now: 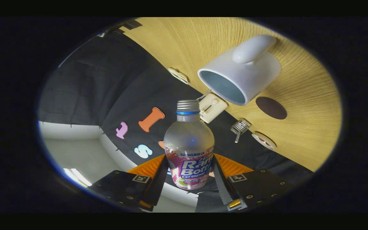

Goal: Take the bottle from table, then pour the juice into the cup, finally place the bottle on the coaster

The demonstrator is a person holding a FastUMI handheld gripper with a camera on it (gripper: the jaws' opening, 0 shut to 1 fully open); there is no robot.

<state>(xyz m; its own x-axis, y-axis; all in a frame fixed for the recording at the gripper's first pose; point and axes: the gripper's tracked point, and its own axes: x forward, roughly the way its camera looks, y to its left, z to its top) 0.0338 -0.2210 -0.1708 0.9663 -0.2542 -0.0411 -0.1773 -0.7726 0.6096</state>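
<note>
a: start on the left. what's there?

b: mostly the booth's black cloth wall [85,89], with a pale ceiling or wall [75,150] past its edge and a bright light strip [77,177] down low.

a: and in the middle?

b: the gripper [188,174] has the bottle [188,150]. both fingers [158,179] press on the labelled lower body, one from each side, so the jaws are clamped on it. the bottle is off the table, and the whole scene is tipped over sideways. its cap end, with the silver screw cap [187,105] and a blue ring under it, points toward the cup. the cap is still on.

a: where's the cup?

b: just beyond the cap and a little to the right. a white cup [240,72] standing on the wooden table [299,134], its open mouth facing the bottle, the handle on the side toward us. the inside looks pale blue-grey; i can't tell if anything is in it. bottle and cup aren't touching.

a: further right?

b: a dark round coaster [271,107] lies flat on the table just beside the cup, nothing on it. nearer the cloth there's a cream boxy thing [212,107], a small wire tool [240,127] and a little round white piece [264,140] along the table's edge. another small cream piece [178,75] sits by the same edge, back to the left of the cup.
</note>
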